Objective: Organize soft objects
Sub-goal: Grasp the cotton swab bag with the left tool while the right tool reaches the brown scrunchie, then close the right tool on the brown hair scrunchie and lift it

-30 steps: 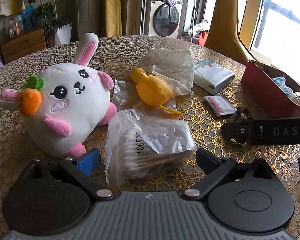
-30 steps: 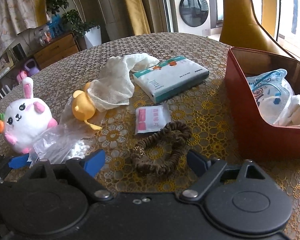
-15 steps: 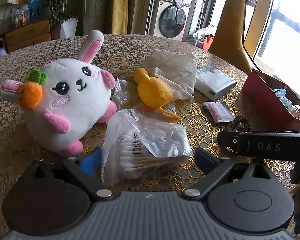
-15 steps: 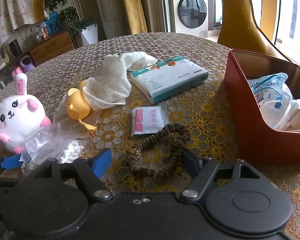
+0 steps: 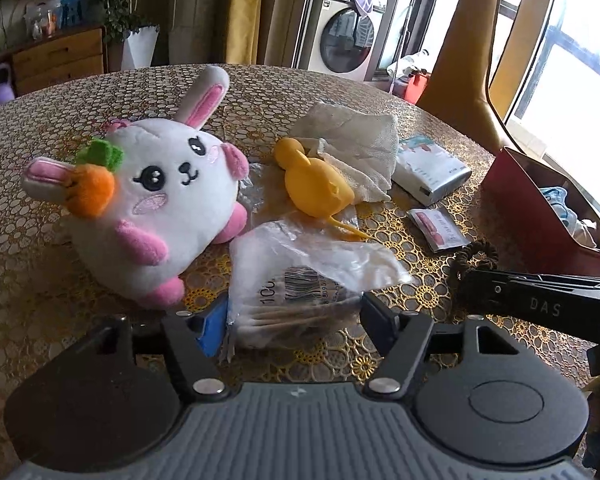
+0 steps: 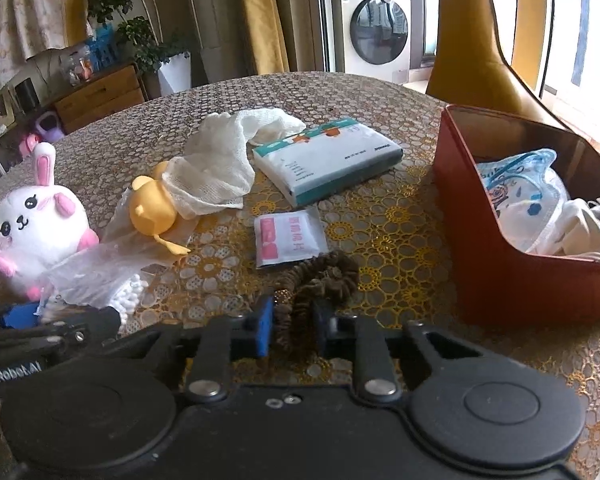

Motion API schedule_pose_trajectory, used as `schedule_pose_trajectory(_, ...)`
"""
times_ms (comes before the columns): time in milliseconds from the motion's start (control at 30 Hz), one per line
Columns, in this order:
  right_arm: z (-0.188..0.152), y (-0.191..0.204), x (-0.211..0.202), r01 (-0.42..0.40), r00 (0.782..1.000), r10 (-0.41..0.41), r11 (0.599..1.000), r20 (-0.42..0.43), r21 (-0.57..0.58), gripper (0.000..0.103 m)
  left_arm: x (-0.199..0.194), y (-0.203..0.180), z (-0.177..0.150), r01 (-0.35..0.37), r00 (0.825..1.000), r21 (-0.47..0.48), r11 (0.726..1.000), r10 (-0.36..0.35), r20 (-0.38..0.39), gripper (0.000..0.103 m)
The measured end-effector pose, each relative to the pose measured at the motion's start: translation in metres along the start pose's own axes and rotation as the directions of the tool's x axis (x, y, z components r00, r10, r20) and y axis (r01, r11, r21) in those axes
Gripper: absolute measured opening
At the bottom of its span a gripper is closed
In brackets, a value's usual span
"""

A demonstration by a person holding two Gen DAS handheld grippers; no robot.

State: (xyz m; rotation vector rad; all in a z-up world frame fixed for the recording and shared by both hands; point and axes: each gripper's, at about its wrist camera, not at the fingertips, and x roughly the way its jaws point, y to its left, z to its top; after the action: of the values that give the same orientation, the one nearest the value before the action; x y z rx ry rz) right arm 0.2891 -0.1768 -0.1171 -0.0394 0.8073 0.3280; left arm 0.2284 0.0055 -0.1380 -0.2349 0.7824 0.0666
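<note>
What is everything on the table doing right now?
Right tongs: just closed, pinching the brown scrunchie.
Left tongs: just closing around the cotton swab bag, pads at its sides.
Bunny plush: lying on the table, untouched.
Yellow toy: partly under the white gauze cloth.
Tissue pack: flat, sealed.
Red box: open, cloths inside.

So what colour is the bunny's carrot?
Orange carrot with green leaves, clearest in the left wrist view.
</note>
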Motion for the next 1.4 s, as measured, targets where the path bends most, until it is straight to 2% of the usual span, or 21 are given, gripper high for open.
schedule_pose_trajectory(333, -0.006, -0.004, -0.028, -0.057, 0.998, 0.056, 0.998, 0.023, 0.020, 0.014, -0.029, 0.010, 0.002, 0.060, 0.998, -0.004, 0.998, -0.060, 0.005, 0.069)
schedule_pose_trajectory(400, -0.008, -0.003, -0.036, -0.069, 0.997, 0.069, 0.997, 0.031, 0.017, 0.010, -0.036, 0.012, 0.001, 0.071, 0.997, -0.005, 0.997, -0.071, 0.005, 0.069)
schedule_pose_trajectory(567, -0.011, -0.001, -0.054, -0.103, 0.994, 0.103, 0.995, 0.046, 0.011, 0.009, -0.048, 0.017, -0.003, 0.078, 0.997, 0.017, 0.997, -0.078, 0.014, 0.069)
schedule_pose_trajectory(667, -0.016, 0.003, -0.057, -0.107, 0.994, 0.108, 0.994, 0.033, -0.014, 0.008, -0.047, 0.022, -0.008, 0.112, 0.993, 0.029, 0.993, -0.111, -0.029, 0.069)
schedule_pose_trajectory(867, -0.027, 0.006, -0.056, -0.138, 0.990, 0.138, 0.990, -0.005, -0.008, 0.009, -0.046, 0.029, -0.022, 0.127, 0.989, 0.073, 0.989, -0.122, -0.079, 0.070)
schedule_pose_trajectory(933, -0.028, 0.007, -0.056, -0.138, 0.990, 0.138, 0.990, -0.010, -0.008, 0.009, -0.048, 0.031, -0.025, 0.133, 0.988, 0.073, 0.988, -0.127, -0.088, 0.076)
schedule_pose_trajectory(1167, -0.032, 0.006, -0.058, -0.151, 0.989, 0.151, 0.988, -0.009, -0.012, 0.025, -0.063, 0.028, -0.038, 0.167, 0.982, 0.112, 0.980, -0.154, -0.112, 0.079)
schedule_pose_trajectory(1233, -0.032, 0.005, -0.058, -0.146, 0.989, 0.146, 0.989, -0.006, -0.009, 0.038, -0.064, 0.022, -0.040, 0.157, 0.984, 0.139, 0.978, -0.143, -0.104, 0.080)
schedule_pose_trajectory(1267, -0.032, 0.004, -0.058, -0.140, 0.990, 0.140, 0.990, -0.002, -0.007, 0.052, -0.062, 0.019, -0.040, 0.143, 0.987, 0.148, 0.979, -0.130, -0.098, 0.080)
schedule_pose_trajectory(1300, -0.033, 0.003, -0.058, -0.140, 0.990, 0.140, 0.990, 0.001, -0.007, 0.062, -0.059, 0.018, -0.040, 0.137, 0.988, 0.145, 0.980, -0.124, -0.098, 0.080)
schedule_pose_trajectory(1400, -0.033, 0.002, -0.055, -0.128, 0.992, 0.127, 0.992, -0.009, -0.012, 0.064, -0.050, 0.015, -0.039, 0.125, 0.989, 0.139, 0.982, -0.112, -0.094, 0.080)
